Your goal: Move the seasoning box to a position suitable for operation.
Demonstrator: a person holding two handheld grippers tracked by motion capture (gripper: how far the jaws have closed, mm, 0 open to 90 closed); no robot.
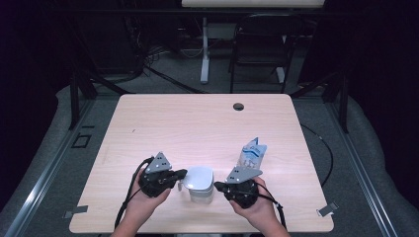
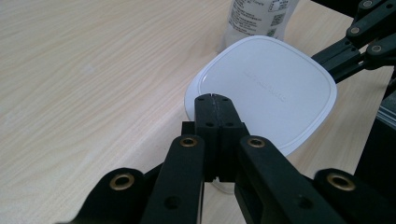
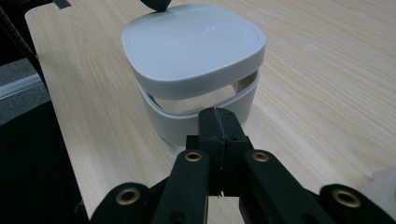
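A white, rounded-square lidded container stands near the table's front edge, between both hands. Seen from the right gripper view, the container has a clear band under its lid. My left gripper sits at the container's left side, shut and empty, its tips at the lid's edge. My right gripper is shut and empty at the container's right side, close to its lower wall. A blue-and-white pouch stands upright just behind the right hand; its lower part also appears in the left gripper view.
The light wooden table has a small round cable hole near its far edge. Beyond the table stand a dark folding chair and a white desk leg. Black cables trail from both grippers over the front edge.
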